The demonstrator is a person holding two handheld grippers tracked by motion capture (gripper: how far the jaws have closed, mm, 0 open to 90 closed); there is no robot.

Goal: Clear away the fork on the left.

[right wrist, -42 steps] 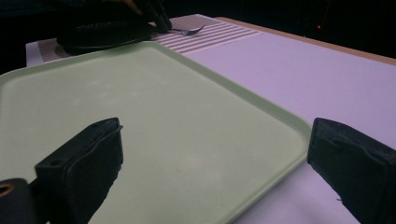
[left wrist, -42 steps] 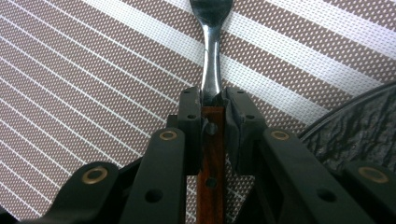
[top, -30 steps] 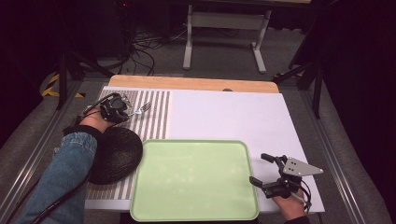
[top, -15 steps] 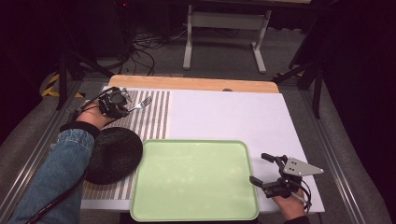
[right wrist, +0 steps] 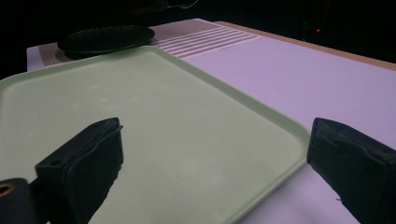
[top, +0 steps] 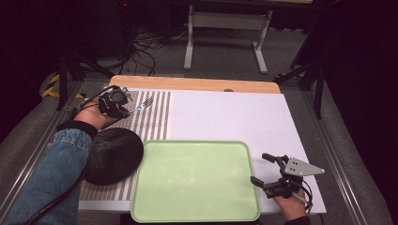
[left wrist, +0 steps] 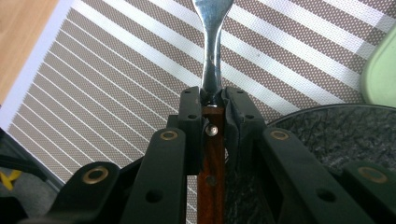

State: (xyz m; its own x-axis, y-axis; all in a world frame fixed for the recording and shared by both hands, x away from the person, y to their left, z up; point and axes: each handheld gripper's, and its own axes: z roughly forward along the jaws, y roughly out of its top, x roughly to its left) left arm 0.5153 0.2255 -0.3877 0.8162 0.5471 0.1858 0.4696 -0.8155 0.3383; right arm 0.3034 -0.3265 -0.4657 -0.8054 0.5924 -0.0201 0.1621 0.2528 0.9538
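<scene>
1. High view: the left gripper [top: 123, 107] sits in the upper left of the frame, over the striped mat [top: 155, 117] on the worktop [top: 234, 112]. Its fingers are clamped on the handle of a fork [top: 142, 104], whose tines point to the right.
2. High view: a dark round plate [top: 112, 155] lies just below the left hand, touching the left edge of the green tray [top: 197, 180], which lies at the lower centre.
3. High view: the right gripper [top: 264, 169] is at the lower right, just beside the tray's right edge; its fingers stand wide apart and hold nothing.
4. Left gripper view: the two black fingers [left wrist: 191, 126] meet at the centre of the frame, pressed on the fork [left wrist: 212, 51] where its wooden handle joins the metal neck. The metal runs up to the top edge, above the striped mat [left wrist: 116, 70]. The dark plate [left wrist: 345, 135] shows at the right, and a corner of the green tray [left wrist: 383, 74] at the far right.
5. Right gripper view: the fingers [right wrist: 84, 163] sit at the lower left and lower right, spread wide, with the tray's [right wrist: 140, 116] near corner between them and no contact visible. The plate [right wrist: 107, 37] lies at the upper left.
</scene>
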